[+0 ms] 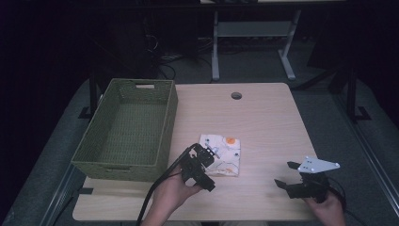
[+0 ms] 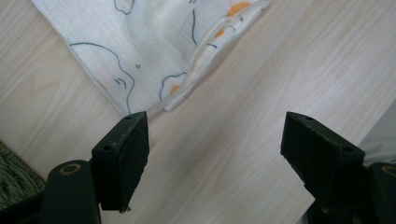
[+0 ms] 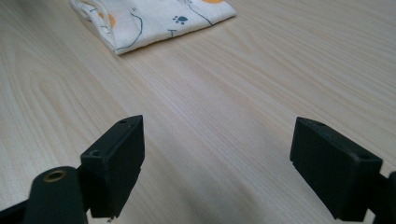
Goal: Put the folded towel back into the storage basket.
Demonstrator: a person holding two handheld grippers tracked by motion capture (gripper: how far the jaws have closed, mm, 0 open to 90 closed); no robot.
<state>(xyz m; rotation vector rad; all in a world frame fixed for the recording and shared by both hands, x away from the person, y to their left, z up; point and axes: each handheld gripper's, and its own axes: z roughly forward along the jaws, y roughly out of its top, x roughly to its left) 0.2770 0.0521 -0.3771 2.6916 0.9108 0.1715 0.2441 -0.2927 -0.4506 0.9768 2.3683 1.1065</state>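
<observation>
White folded cloth (image 1: 220, 161) lies right of the basket (image 1: 126, 129); my left gripper (image 2: 215, 154) hovers at its corner, jaws wide, empty. Right gripper (image 3: 217, 161) also gapes empty; next I'd pinch that corner.

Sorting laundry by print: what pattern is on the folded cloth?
White folded cloth with orange blobs, dark outlines, a paw print; right gripper view.

Folded cloth (image 1: 221, 154): white, printed with dark line drawings, orange spots, small paw print. Folded into flat, roughly square pad, layered edges visible at one corner. Lies flat on table (image 1: 263, 122), near middle, toward person's side, just right of green woven basket (image 1: 126, 127), apart from it. Not lifted, not held.
</observation>
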